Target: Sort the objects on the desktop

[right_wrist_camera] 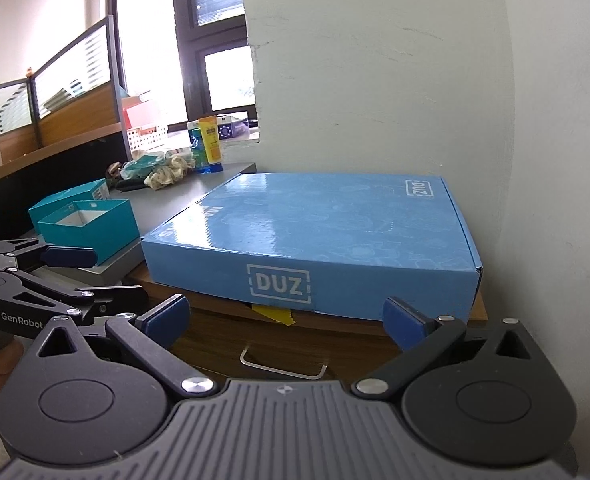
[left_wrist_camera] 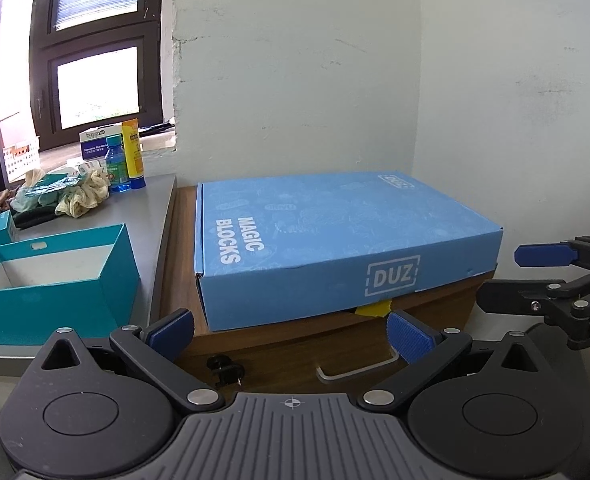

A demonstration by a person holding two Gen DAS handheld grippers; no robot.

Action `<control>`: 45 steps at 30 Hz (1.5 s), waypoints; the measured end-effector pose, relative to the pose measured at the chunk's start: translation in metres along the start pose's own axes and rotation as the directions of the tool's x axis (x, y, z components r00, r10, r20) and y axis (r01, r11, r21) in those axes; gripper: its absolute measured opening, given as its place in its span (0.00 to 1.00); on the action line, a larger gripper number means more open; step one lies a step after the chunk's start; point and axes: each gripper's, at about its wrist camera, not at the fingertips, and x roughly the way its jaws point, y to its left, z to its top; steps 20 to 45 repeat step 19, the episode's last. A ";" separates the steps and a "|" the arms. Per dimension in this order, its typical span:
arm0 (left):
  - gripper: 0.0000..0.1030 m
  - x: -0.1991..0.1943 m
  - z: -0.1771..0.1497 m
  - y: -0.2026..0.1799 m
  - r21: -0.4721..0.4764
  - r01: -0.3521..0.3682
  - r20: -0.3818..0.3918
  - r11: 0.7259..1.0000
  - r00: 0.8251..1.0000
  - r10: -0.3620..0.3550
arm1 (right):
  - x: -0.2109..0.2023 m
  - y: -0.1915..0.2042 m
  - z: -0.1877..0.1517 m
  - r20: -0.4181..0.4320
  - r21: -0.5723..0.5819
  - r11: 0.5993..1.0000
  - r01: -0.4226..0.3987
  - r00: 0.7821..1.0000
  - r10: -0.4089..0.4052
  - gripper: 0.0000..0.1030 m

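Left tool (left_wrist_camera: 291, 336) & right tool (right_wrist_camera: 287, 320) both spread wide w/ nothing between the pads, held side by side, each tilted slightly down toward the blue box (left_wrist_camera: 335, 240). Box lies flat on the wooden cabinet top (left_wrist_camera: 179, 248), filling most of it, back right corner near the wall. Grey bench (left_wrist_camera: 151, 208) adjoins on the left w/ a teal box (left_wrist_camera: 55, 280) at its near edge.
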 end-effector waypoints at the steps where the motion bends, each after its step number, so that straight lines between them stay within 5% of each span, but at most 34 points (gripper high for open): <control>1: 1.00 -0.001 0.000 0.000 0.000 -0.003 0.000 1.000 1.000 0.003 | 0.000 0.000 0.000 0.001 0.001 1.000 -0.001 1.000 0.001 1.00; 18: 1.00 -0.019 -0.008 0.002 -0.006 -0.068 0.005 0.998 0.998 0.068 | 0.000 0.014 0.005 0.011 -0.019 0.999 -0.037 0.999 0.037 1.00; 45: 1.00 -0.020 -0.008 0.003 -0.009 -0.068 0.005 0.998 0.998 0.068 | 0.001 0.015 0.005 0.011 -0.023 0.999 -0.040 0.999 0.040 1.00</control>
